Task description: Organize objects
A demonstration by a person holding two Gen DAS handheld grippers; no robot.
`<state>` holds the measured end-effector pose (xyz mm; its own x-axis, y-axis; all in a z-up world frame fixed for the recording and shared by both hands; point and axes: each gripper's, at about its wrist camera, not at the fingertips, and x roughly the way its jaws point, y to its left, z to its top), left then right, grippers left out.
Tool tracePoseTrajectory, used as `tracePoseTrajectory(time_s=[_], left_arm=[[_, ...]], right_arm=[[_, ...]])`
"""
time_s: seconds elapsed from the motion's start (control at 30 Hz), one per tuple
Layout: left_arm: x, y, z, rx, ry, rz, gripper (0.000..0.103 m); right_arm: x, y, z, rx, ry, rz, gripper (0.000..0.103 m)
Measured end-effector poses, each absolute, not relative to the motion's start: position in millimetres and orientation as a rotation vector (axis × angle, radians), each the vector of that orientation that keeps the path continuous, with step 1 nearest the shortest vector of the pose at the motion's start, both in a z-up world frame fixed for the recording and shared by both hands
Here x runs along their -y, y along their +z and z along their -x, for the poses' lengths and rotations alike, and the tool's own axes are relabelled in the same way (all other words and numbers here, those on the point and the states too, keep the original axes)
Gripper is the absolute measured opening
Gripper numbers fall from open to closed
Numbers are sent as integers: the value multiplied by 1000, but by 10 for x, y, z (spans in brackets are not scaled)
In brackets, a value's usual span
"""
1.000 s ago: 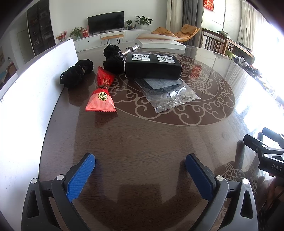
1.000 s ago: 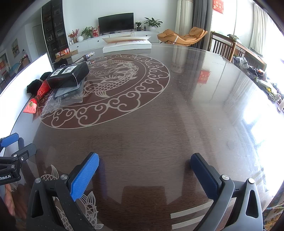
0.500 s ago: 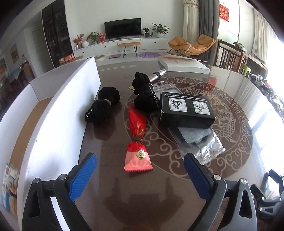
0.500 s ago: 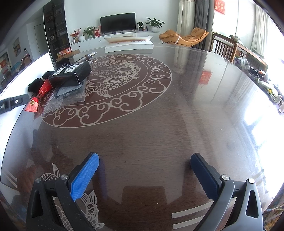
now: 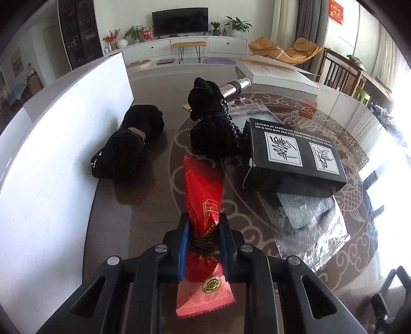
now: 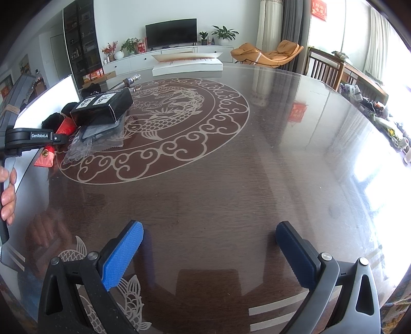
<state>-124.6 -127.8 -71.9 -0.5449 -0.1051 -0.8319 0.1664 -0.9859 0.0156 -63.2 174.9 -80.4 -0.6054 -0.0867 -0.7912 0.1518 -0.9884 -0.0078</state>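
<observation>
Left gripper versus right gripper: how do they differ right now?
The left gripper is shut on the red packet, pinching its tied neck; the right gripper is open and empty. The left sits among the clutter beside the black box; the right hangs over bare table. Both have blue pads.

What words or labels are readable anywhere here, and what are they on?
"GenRobot.AI": on the left gripper, seen from the right wrist.
"...over this bar and rub it on", "...or odors!": upside-down print on the black box; the rest is cut off or blurred. Its two white panels hold brush script I cannot read.
Gold seal on the red packet: too small to read.
Red wall hanging: characters blurred.
</observation>
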Motion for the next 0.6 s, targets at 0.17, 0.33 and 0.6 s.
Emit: tracePoseTrajectory(time_s=[0.17,0.33,0.6], left_arm=[[1100,-726,732,-63,-2684,-1393,21],[1051,-727,462,-28,-2730,-1376,23],[1238,-808,641,-73,-2682,-1396,88]], right_arm=[[-1752,-806,632,-112,-2699,-1324,103],[-1752,-805,633,-112,-2699,-1324,103],[-1751,-806,635,-112,-2699,-1325,103]])
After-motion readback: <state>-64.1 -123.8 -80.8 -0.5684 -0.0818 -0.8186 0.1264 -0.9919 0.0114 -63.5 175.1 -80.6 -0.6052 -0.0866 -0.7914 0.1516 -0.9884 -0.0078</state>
